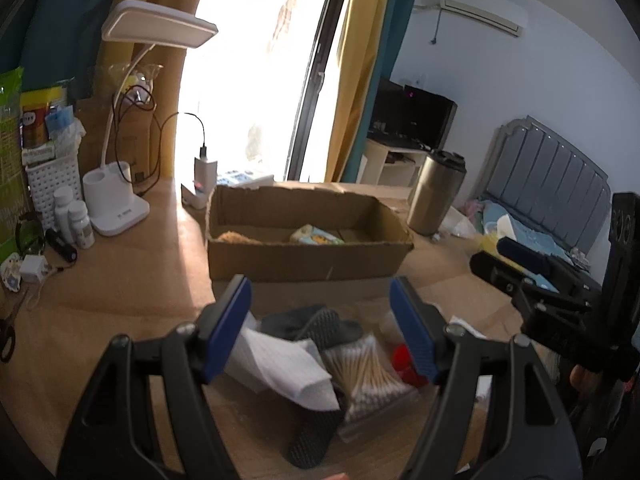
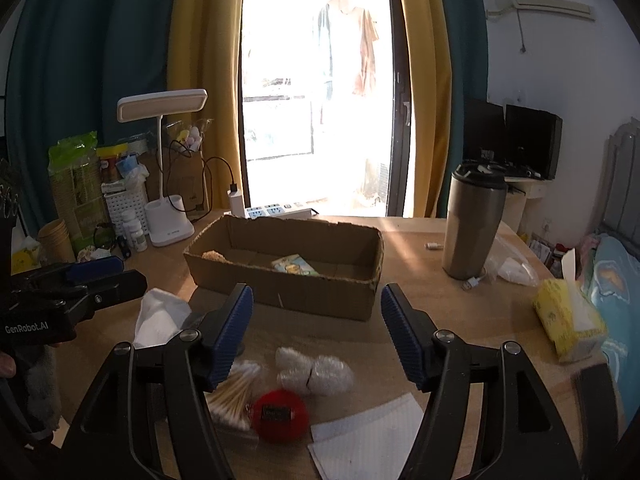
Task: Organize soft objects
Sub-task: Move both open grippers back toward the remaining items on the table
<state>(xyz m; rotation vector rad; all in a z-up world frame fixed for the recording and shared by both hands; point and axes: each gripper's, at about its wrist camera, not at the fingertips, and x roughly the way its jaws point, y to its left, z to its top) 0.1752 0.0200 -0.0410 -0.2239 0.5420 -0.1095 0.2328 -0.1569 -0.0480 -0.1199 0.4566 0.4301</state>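
Left tongs (image 1: pixel 320 328) and right tongs (image 2: pixel 316 334) gape — seemingly empty.

Black grippers, ribbed blue fingers (image 2: pixel 234 334)

A white desk lamp (image 2: pixel 168 184) is seen standing left of a steel tumbler (image 2: pixel 472 220), both backed by yellow curtains (image 2: pixel 204 60). A power strip (image 2: pixel 276 212) is placed between them.

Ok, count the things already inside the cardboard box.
2, though the near wall may hide more. In the box: a tan fluffy thing at its left end, a printed packet near the middle.
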